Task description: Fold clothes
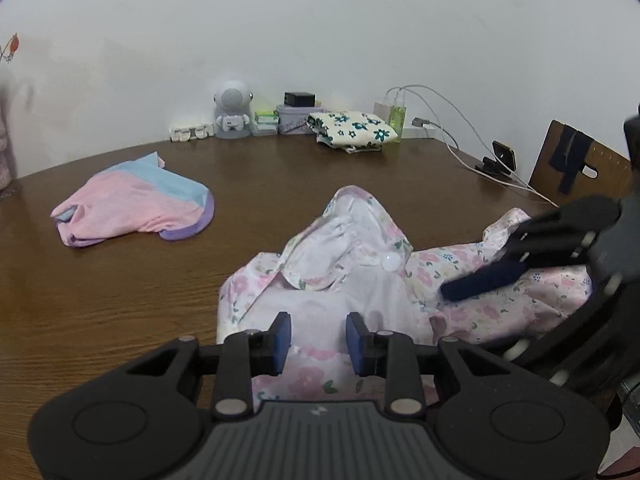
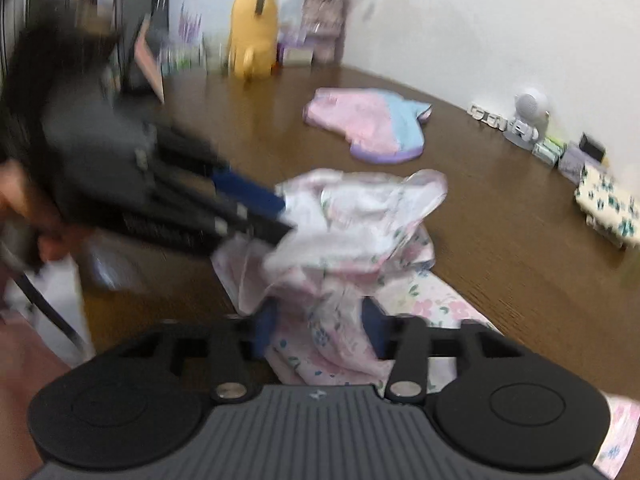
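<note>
A crumpled pink floral garment (image 1: 360, 280) lies on the brown wooden table (image 1: 120, 300), near its front edge. My left gripper (image 1: 319, 338) is open just above the garment's near part, with cloth showing between its blue pads. In the right wrist view the left gripper (image 2: 276, 216) reaches in from the left, blurred, its tips at the cloth. My right gripper (image 2: 320, 330) has a bunch of the floral garment (image 2: 360, 216) between its open jaws. In the left wrist view the right gripper (image 1: 472, 280) rests on the garment's right side.
A pink, blue and purple garment (image 1: 136, 208) lies at the left. A folded flower-print cloth (image 1: 352, 128), an astronaut figure (image 1: 232, 110), small boxes, a charger and cables (image 1: 460, 136) line the back wall. A chair back (image 1: 580, 164) stands at the right. A yellow toy (image 2: 254, 28) stands far left.
</note>
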